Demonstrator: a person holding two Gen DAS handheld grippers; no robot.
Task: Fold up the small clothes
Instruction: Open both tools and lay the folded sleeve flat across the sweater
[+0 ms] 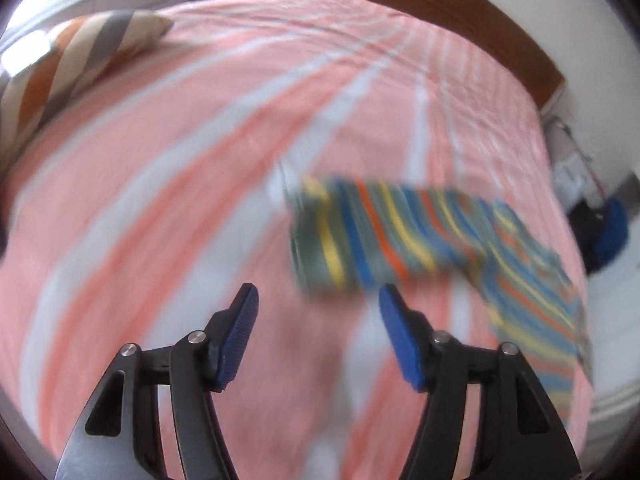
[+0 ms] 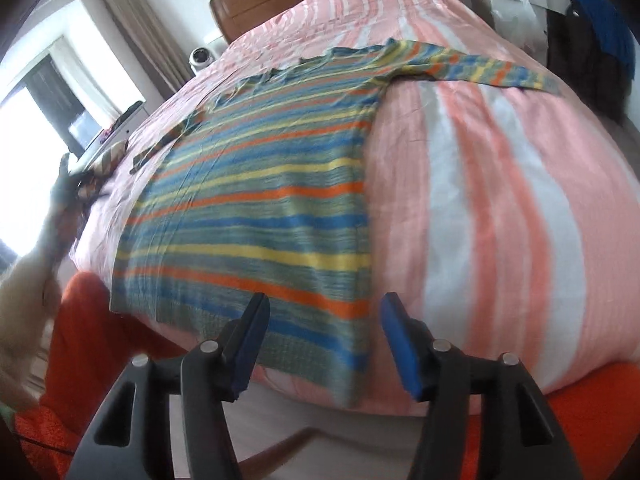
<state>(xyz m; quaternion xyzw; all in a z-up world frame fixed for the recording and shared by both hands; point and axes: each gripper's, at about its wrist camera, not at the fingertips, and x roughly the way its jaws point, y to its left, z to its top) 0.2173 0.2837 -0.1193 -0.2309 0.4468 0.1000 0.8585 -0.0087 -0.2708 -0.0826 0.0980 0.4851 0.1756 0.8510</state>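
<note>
Blue-padded right gripper: jaws wide apart, holding nothing, poised over the near hem of the garment.

Striped knit top: bands of blue, yellow, orange and grey-green; lies spread flat on the bed, hem at the near edge, neckline far, right-hand sleeve stretched out sideways, the other sleeve trailing toward the left. Judged light, soft and limp; it should sag and drape when lifted and crease wherever pinched. Best holds appear to be the hem corners or a sleeve cuff, taken at the edge so only one layer is caught.

Left gripper: jaws likewise wide and empty, above the bedspread, just short of a sleeve end.

Pink-and-white striped bedspread: covers the whole bed beneath the top.

Striped pillow: far left corner.

Wooden headboard: beyond the bed.

Unclear: the left wrist view is heavily motion-blurred, so the sleeve's weave and edges cannot be read; the far left sleeve is small and foreshortened; the garment's underside is hidden.
</note>
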